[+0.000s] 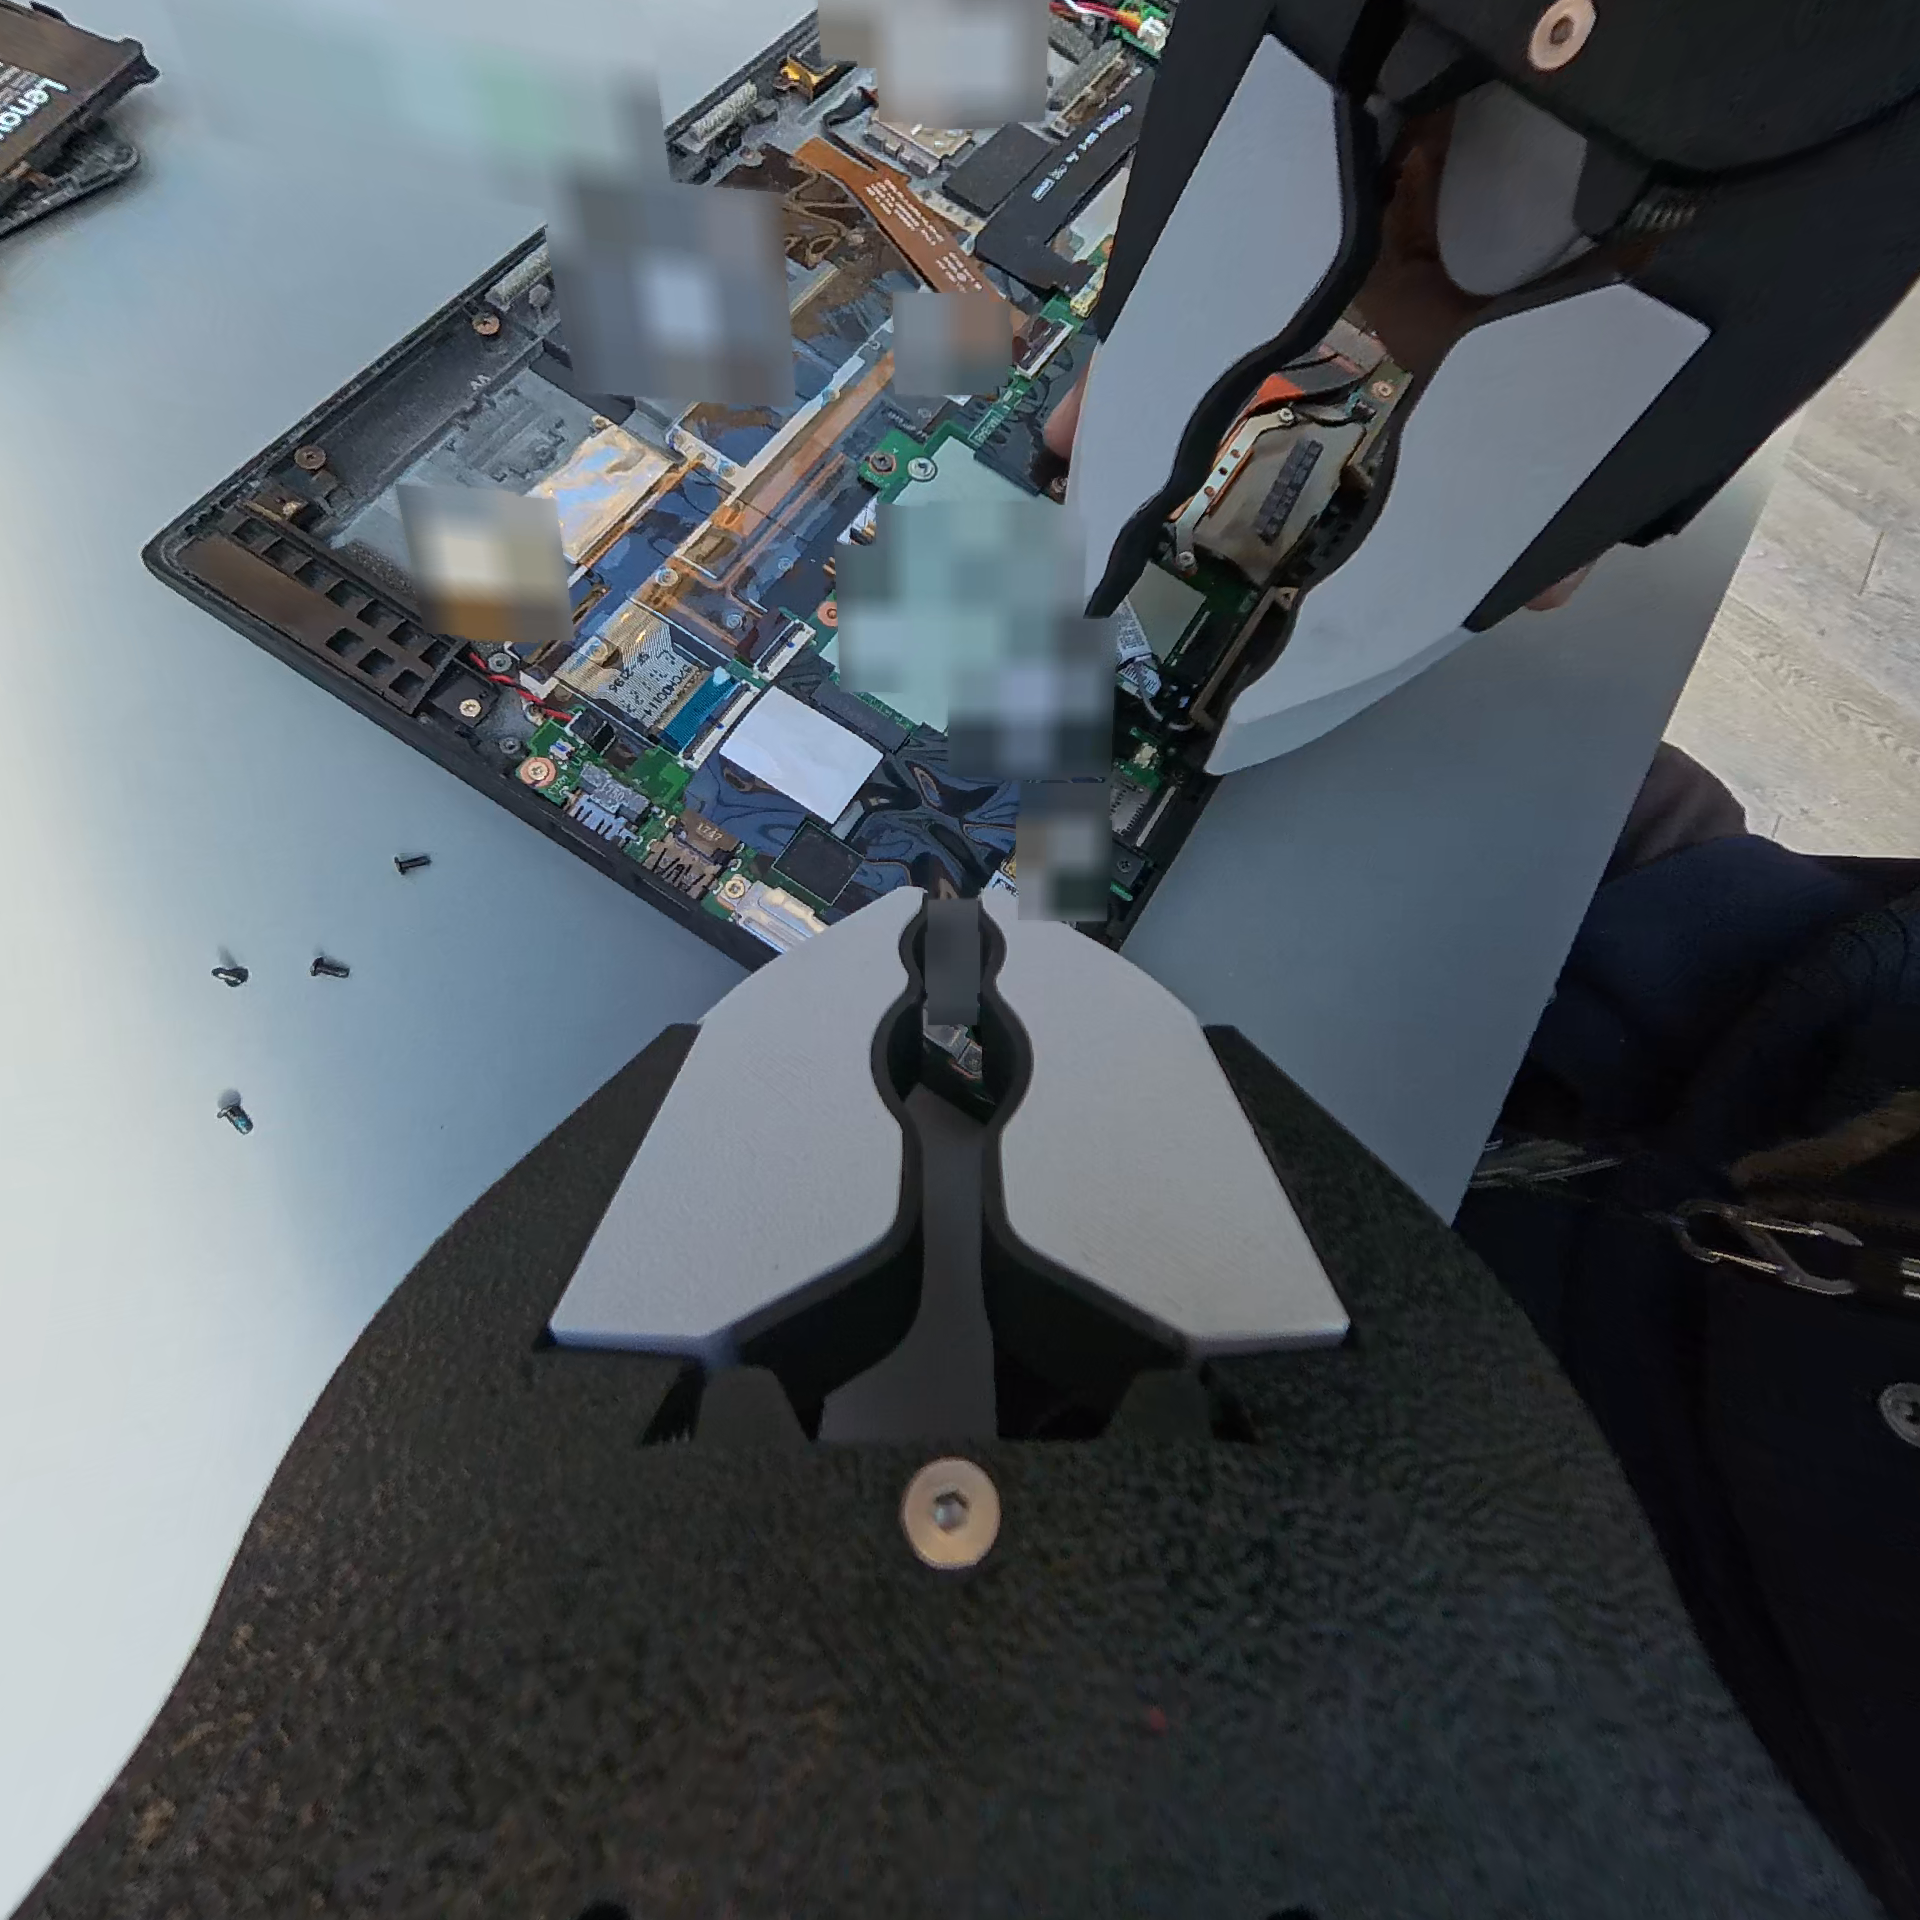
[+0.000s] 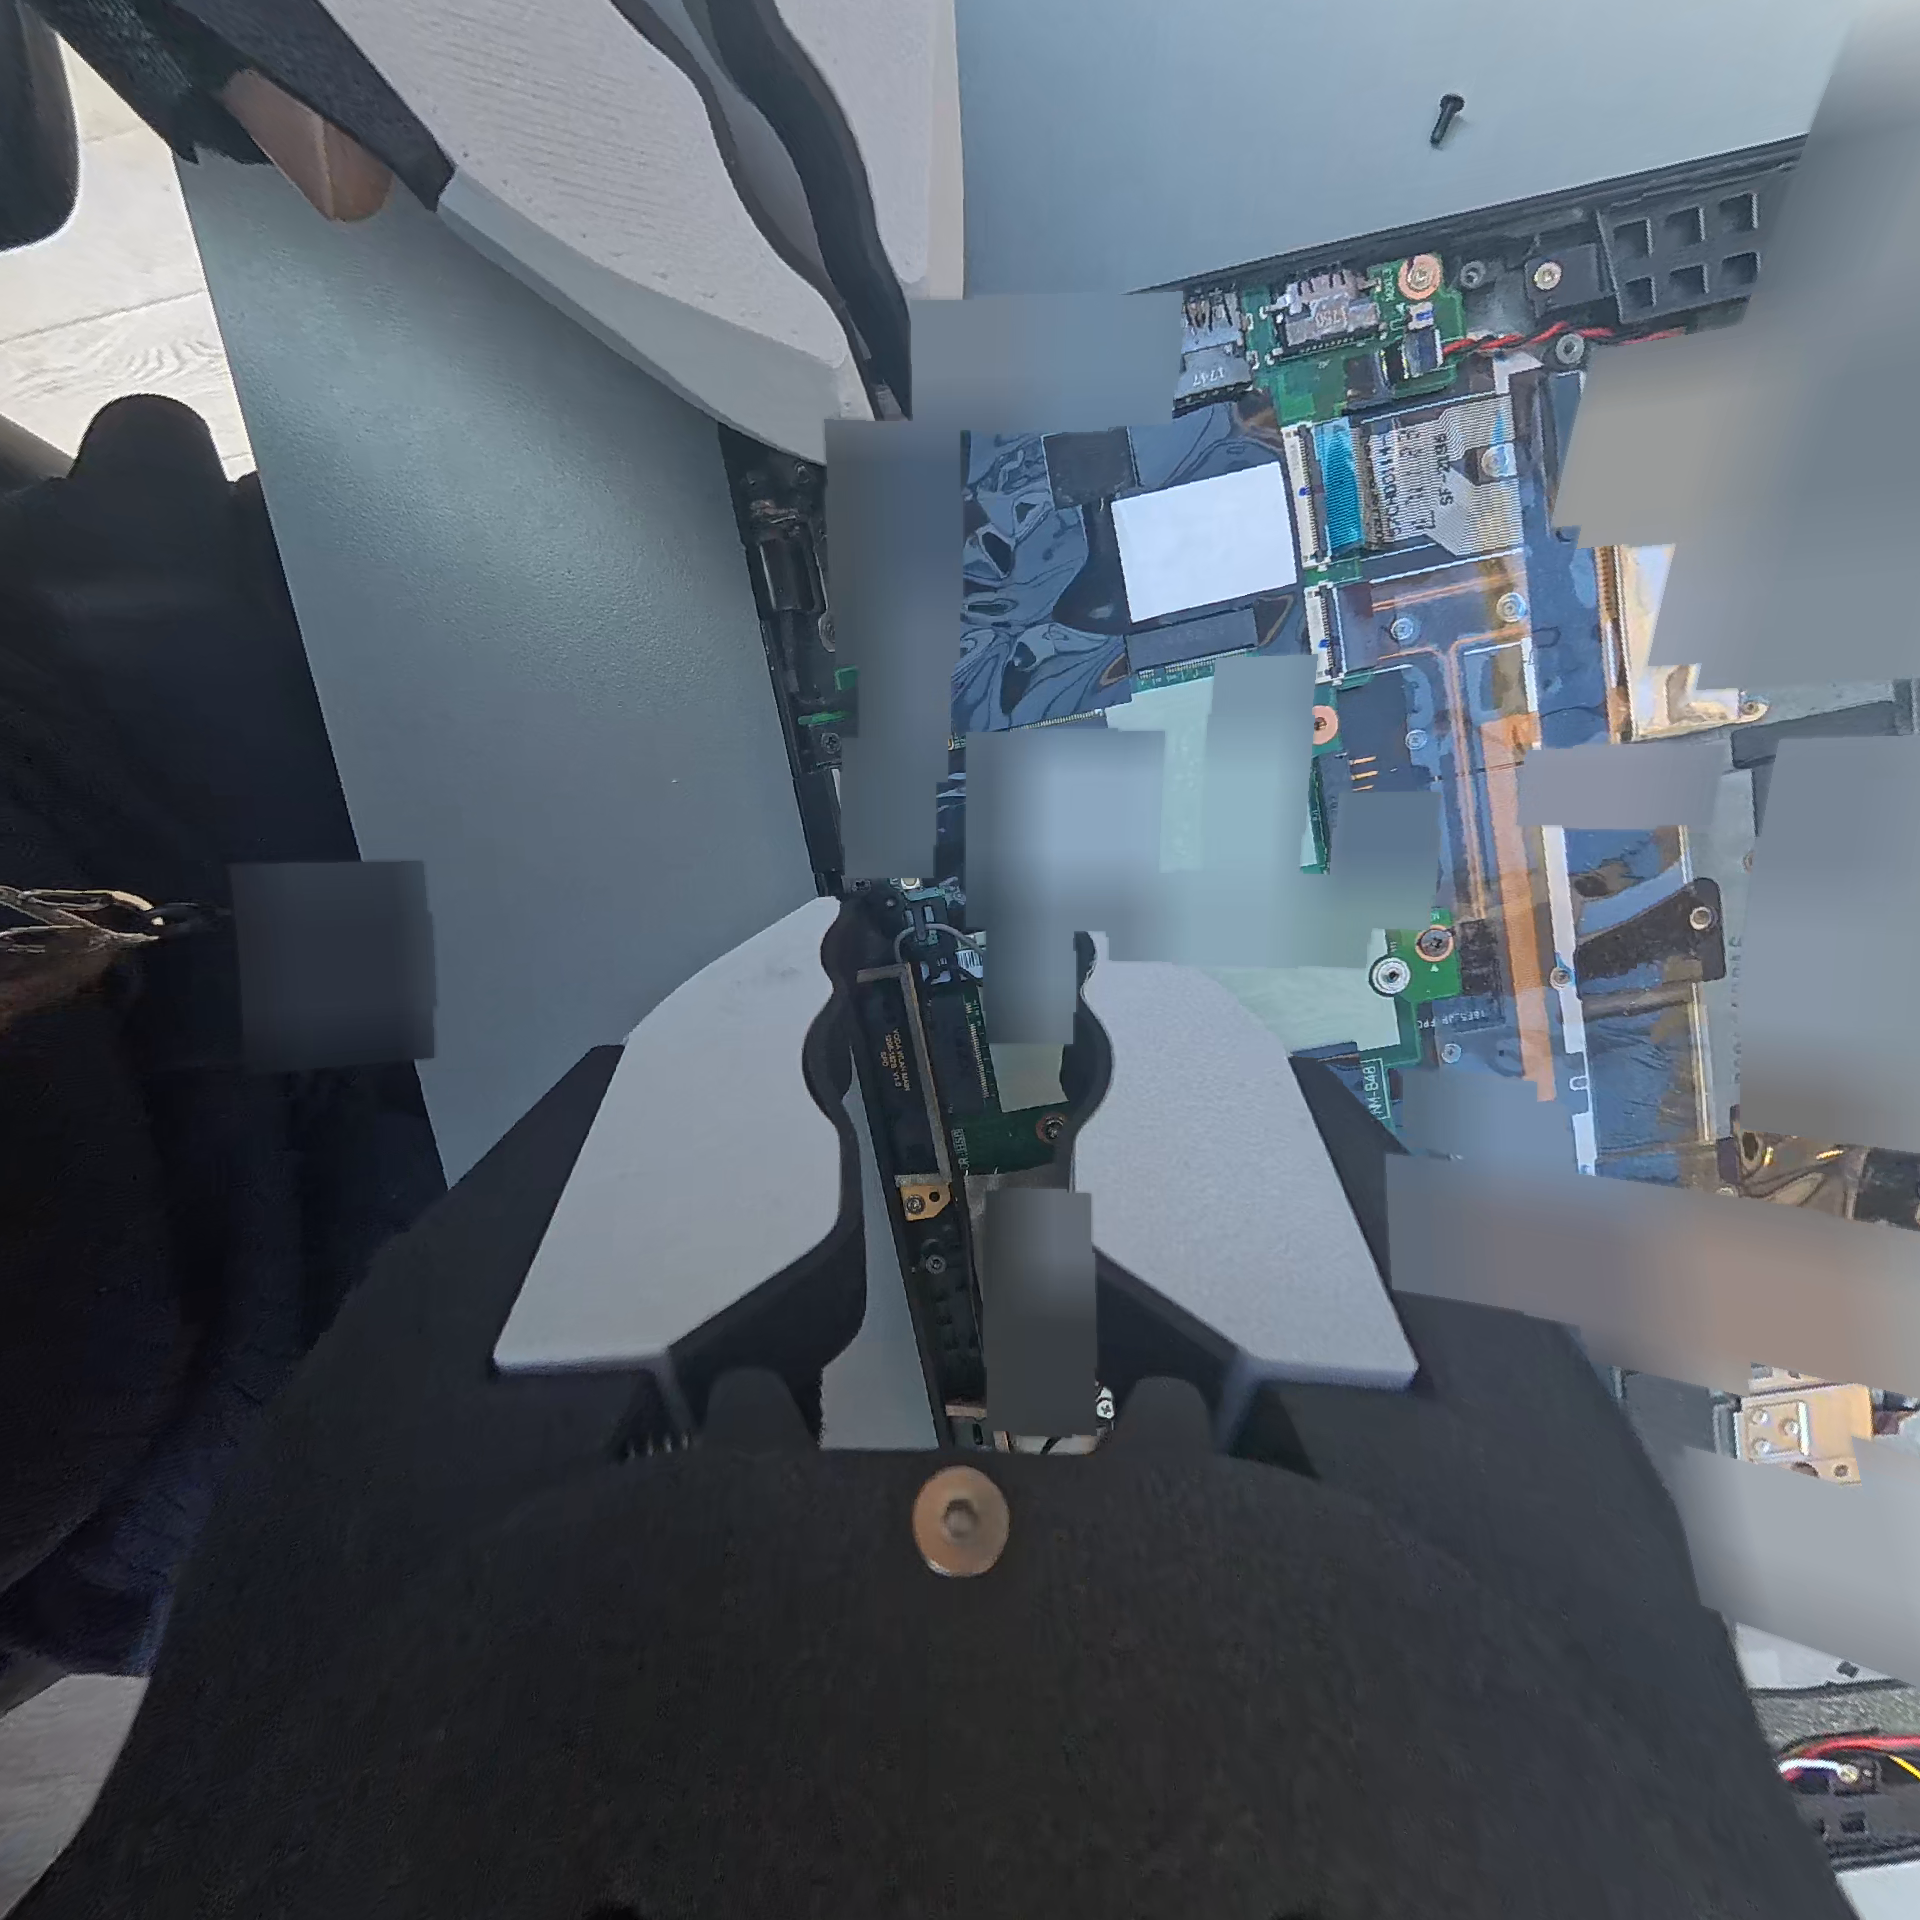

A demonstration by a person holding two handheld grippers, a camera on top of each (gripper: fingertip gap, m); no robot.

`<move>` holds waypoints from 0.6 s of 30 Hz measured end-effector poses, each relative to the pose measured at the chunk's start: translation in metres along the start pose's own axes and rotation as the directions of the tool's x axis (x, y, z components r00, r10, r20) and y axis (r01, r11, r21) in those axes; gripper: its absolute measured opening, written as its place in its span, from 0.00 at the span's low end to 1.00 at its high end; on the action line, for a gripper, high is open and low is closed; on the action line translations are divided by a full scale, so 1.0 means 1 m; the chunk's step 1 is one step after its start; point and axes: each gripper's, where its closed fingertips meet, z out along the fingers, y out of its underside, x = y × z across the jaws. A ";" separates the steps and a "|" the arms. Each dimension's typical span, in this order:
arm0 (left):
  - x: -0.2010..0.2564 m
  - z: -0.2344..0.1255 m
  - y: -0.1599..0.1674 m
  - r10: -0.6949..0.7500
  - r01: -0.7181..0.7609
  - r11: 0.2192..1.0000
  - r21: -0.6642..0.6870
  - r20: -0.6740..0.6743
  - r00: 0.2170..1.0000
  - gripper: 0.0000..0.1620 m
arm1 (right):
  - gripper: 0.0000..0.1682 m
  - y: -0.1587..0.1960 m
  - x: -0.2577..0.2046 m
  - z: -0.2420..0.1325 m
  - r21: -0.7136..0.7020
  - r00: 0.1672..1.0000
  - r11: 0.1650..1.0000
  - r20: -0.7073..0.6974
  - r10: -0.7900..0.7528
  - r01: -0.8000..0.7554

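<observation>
An opened black laptop lies on a grey table with its circuit board bare. My left gripper is at the laptop's near corner, its jaws nearly closed on a small thin flat part between the tips. My right gripper hovers open over the laptop's right side, with the copper heatsink visible through the gap. In the right wrist view the right gripper is open and empty above the board's edge. The left gripper shows at the upper left, at the laptop edge.
Several small black screws lie loose on the table left of the laptop; one shows in the right wrist view. A black battery pack sits at the far left. A person in dark clothing is at the table's right edge. The grippers' ends are close to 7 cm from one another. Measured from the fingertips, the copper heatsink is 8 cm or so from the right gripper and 15 cm from the left.
</observation>
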 end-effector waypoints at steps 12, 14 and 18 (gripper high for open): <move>-0.002 0.000 0.000 -0.003 0.003 1.000 0.000 0.004 1.000 0.03 | 0.22 -0.002 0.003 -0.004 -0.020 0.997 0.997 0.009 -0.075 0.075; -0.002 0.000 0.001 -0.004 0.004 1.000 -0.002 0.003 1.000 0.03 | 0.22 -0.004 0.003 -0.005 -0.014 0.996 0.996 0.008 -0.085 0.086; -0.002 0.001 0.001 0.000 0.000 1.000 -0.004 0.002 1.000 0.03 | 0.22 -0.002 0.001 -0.002 -0.021 0.995 0.995 0.013 -0.097 0.097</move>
